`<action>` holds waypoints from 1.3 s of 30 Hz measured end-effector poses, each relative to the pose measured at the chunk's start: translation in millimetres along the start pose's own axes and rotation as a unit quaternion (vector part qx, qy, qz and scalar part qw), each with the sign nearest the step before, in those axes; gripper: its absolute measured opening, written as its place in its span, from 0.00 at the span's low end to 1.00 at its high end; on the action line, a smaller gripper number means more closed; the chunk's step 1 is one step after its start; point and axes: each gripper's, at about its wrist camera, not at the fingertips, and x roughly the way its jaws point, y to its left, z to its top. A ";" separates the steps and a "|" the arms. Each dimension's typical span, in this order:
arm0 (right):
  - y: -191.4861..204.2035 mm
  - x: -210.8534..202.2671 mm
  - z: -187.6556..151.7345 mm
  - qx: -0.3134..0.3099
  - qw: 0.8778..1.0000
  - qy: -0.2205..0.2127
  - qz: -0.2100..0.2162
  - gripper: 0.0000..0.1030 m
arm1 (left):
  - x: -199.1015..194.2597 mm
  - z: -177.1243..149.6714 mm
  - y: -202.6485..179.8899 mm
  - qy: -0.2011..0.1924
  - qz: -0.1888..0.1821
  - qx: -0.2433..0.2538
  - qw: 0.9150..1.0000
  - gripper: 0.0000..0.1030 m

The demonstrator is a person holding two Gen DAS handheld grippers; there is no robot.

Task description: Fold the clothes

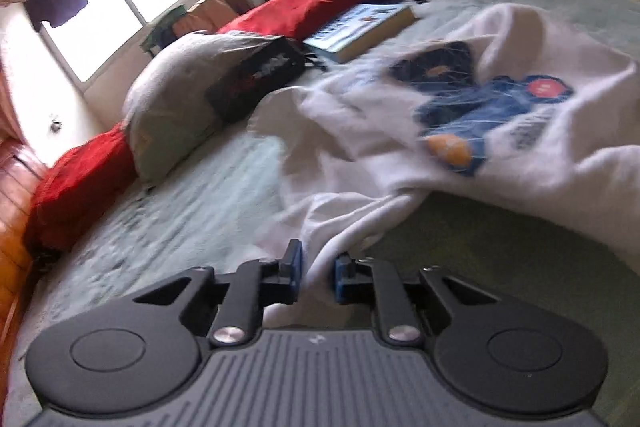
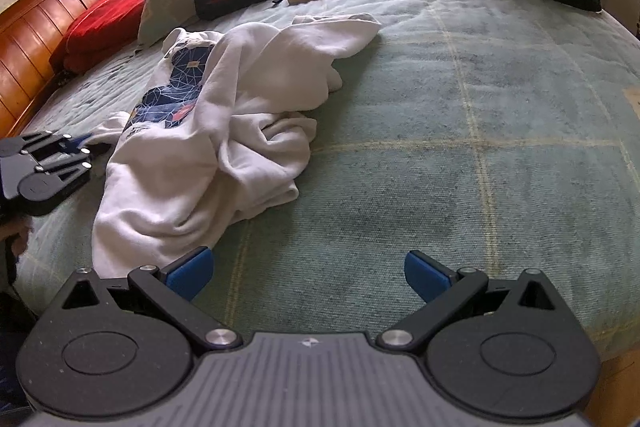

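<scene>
Here the left gripper (image 1: 318, 273) has its blue fingers pinched on an edge of the white sweatshirt (image 2: 208, 131), which lies crumpled on the green blanket (image 2: 460, 131). The right gripper (image 2: 306, 273) hovers just beside it, fingers wide apart, holding nothing

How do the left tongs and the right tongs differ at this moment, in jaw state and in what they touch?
Jaws: the left tongs are nearly closed, pinching a fold of the white sweatshirt; the right tongs stand wide open.
Contact: the left tongs hold cloth at the sweatshirt's edge; the right tongs hold nothing and sit over the bare green blanket, beside the sweatshirt.
Shared: both have black linkages and blue pads.
</scene>
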 end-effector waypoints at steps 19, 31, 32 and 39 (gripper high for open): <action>-1.5 3.4 1.0 0.007 1.000 0.004 -0.007 1.00 | 41.4 5.5 174.5 0.069 0.236 0.009 0.969 0.08; 2.0 6.9 4.2 0.005 1.000 0.009 -0.014 1.00 | 65.0 -39.2 219.9 0.136 0.233 -0.054 0.962 0.09; 2.3 7.4 4.3 0.005 1.000 0.010 -0.015 1.00 | 65.2 -43.0 220.4 0.138 0.230 -0.055 0.962 0.09; 3.6 9.9 5.5 0.003 1.000 0.013 -0.019 1.00 | 67.4 -61.3 235.3 0.155 0.239 -0.084 0.955 0.10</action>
